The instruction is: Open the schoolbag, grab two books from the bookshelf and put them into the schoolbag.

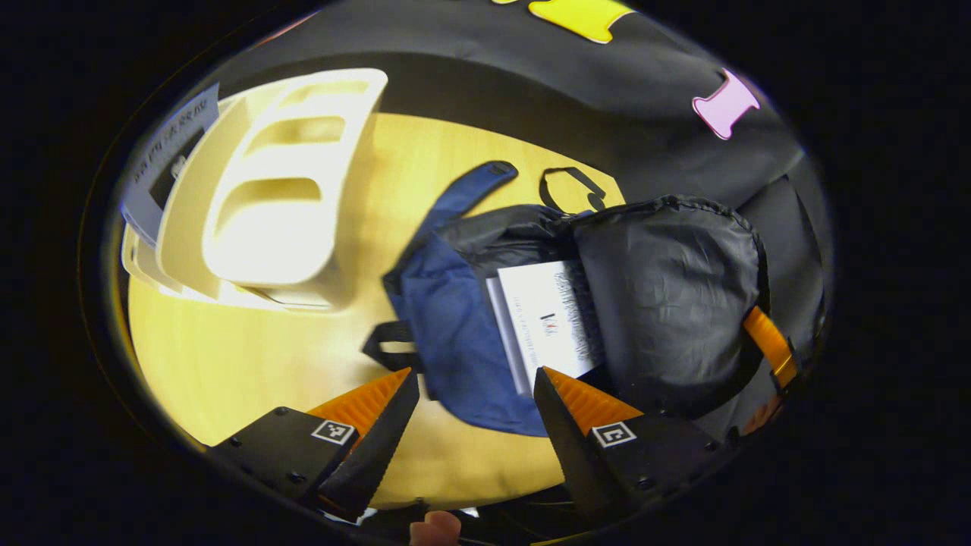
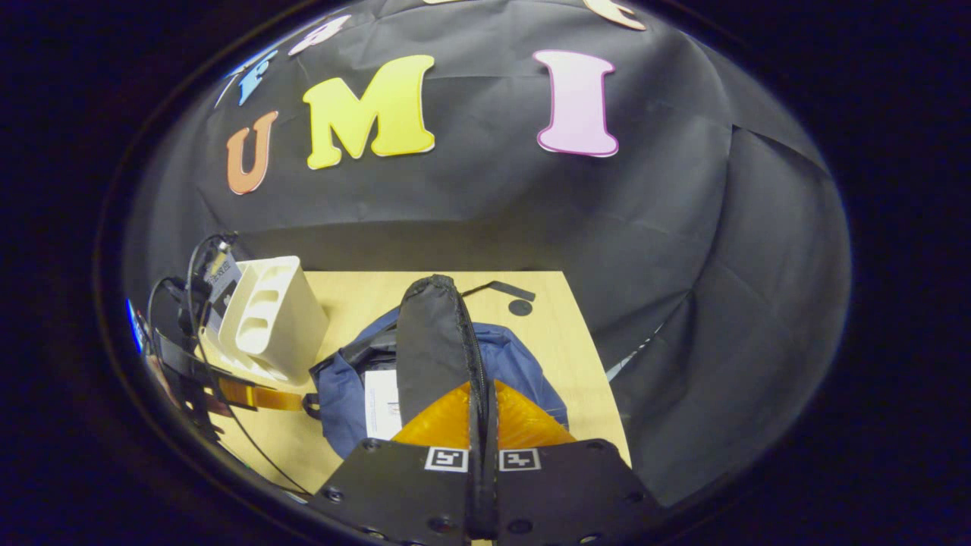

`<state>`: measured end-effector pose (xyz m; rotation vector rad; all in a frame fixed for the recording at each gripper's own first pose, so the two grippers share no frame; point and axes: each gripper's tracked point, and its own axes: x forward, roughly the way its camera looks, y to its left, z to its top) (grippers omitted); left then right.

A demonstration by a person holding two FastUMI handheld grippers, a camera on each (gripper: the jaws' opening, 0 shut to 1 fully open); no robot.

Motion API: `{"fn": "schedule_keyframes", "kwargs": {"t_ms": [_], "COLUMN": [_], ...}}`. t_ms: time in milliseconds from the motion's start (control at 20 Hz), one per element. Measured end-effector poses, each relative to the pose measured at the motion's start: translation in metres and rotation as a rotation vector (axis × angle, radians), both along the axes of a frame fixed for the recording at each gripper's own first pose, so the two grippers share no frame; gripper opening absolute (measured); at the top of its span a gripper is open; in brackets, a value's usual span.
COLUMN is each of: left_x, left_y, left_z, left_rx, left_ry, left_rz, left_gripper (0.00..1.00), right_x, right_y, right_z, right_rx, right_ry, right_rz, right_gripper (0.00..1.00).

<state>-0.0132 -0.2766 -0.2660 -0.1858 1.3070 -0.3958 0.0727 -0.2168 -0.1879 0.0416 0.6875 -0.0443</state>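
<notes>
Left gripper view: left gripper (image 1: 476,394) spread wide, holding nothing | white book (image 1: 548,322) inside open blue schoolbag (image 1: 455,334) at 12 o'clock, long axis 11-to-5 | right gripper (image 2: 482,413) clamped on black flap (image 2: 432,341), holding it up | bookshelf (image 1: 281,197) at 10 o'clock, left gripper nearer.

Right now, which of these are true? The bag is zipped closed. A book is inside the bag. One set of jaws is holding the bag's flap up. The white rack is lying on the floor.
1. The schoolbag is zipped closed: false, it is open.
2. A book lies inside it: true.
3. The right gripper holds the flap up: true.
4. The white bookshelf lies on the floor: false, it stands on the table.
</notes>
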Motion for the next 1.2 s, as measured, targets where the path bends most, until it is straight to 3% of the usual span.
{"fn": "schedule_keyframes", "kwargs": {"t_ms": [100,200,300,400,750,900,1200], "left_x": [0.001,0.009,0.026,0.036,0.085,0.118,0.162], "left_y": [0.029,0.065,0.111,0.141,0.242,0.285,0.294], "left_z": [0.017,0.031,0.049,0.072,0.141,0.158,0.139], "left_rx": [0.047,0.123,0.23,0.264,0.27,0.283,0.184], "left_ry": [-0.044,-0.117,-0.215,-0.275,-0.367,-0.388,-0.232], "left_rz": [-0.024,-0.029,-0.001,0.038,0.197,0.22,0.196], "left_gripper": [1.0,0.97,0.97,0.97,0.97,0.97,1.0], "right_x": [-0.003,-0.005,-0.007,-0.009,-0.014,-0.014,-0.015], "right_y": [0.007,0.015,0.024,0.029,0.035,0.034,0.036], "right_z": [0.001,0.002,0.001,-0.002,-0.006,-0.007,-0.01], "right_rx": [-0.017,-0.036,-0.038,-0.043,-0.056,-0.051,-0.06], "right_ry": [-0.008,-0.014,-0.015,-0.01,-0.005,-0.003,0.006], "right_rz": [0.012,0.027,0.036,0.038,0.014,-0.004,-0.006], "right_gripper": [0.0,0.0,0.0,0.0,0.0,0.0,0.0]}}
